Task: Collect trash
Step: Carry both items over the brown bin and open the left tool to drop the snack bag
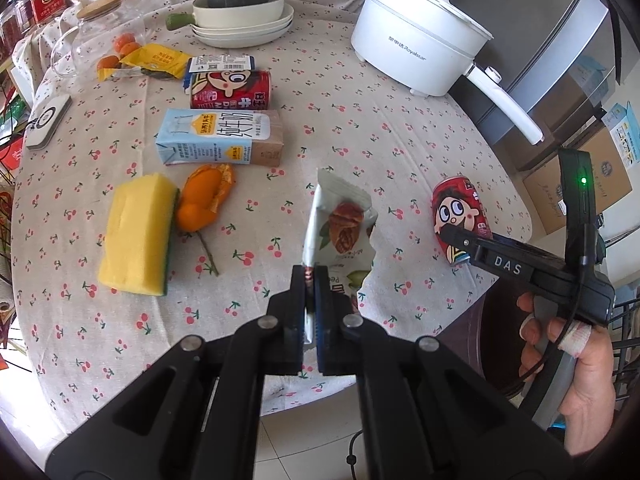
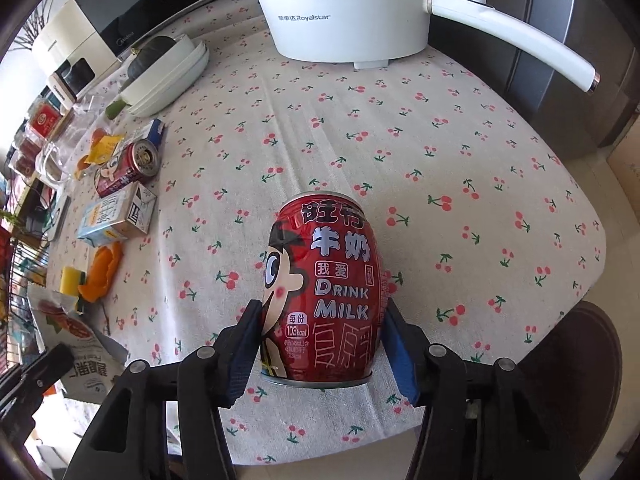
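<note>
Red milk can (image 2: 324, 288) lying between the right gripper's (image 2: 320, 344) spread fingers, long axis along them, pads flanking, grip unsure; left gripper (image 1: 310, 312) pinching a snack wrapper (image 1: 340, 224).

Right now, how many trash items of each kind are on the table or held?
Red milk cans: 2
Milk carton: 1
Snack wrappers: 2
Orange peel: 1
Total: 6

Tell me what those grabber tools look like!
Both are black, with jointed bars and silver rivets. The left gripper and the right gripper have blue ridged pads. The right one says DAS in white, shows a green light and has a black cable. One finger wears white tape.
</note>
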`<state>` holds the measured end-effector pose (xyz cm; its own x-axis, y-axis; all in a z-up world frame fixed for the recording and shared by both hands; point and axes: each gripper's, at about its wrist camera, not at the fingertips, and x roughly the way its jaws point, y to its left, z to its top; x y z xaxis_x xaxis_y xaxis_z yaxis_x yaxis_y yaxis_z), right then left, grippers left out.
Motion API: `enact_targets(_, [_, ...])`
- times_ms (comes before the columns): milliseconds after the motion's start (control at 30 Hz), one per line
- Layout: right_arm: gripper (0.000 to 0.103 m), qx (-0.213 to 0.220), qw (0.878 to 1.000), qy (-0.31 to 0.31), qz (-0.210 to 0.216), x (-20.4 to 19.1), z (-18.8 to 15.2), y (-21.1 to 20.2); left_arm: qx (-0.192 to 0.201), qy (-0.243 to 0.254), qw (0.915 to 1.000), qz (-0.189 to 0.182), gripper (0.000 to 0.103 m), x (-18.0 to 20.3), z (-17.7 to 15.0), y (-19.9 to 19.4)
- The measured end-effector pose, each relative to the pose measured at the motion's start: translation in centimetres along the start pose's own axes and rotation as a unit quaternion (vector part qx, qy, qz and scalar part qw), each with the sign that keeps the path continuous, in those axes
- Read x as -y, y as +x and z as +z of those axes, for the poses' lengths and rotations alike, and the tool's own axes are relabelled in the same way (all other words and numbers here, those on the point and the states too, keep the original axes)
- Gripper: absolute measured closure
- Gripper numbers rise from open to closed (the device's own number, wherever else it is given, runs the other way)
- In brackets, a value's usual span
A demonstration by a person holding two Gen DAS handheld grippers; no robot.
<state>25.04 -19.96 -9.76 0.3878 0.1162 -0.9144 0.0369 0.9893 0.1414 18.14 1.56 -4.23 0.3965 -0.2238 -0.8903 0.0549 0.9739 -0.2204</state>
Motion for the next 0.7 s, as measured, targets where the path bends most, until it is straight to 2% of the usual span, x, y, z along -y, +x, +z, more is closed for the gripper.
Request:
enact_targets(200, [0.045,0.021,0.999,-0.02,0.014,0.7,-1.5,-4.1,0.002,0.027,0.9996,-0.01,0.098,2.7,-0.4,0.0])
enact_targets(400, [0.044,0.036,0.999,0.004,0.016,5.7,-4.0,-8.1,-0.009,0.071,0.9962,-0.048,0.098,8.0,-1.7,0.3])
enact_targets(700, [0.044,0.043,0.998,0.054,-0.01,15.7,-10.5,-12.6,-0.05,0.179,0.9764,-0.11,0.098,19.4,-5.7,3.4])
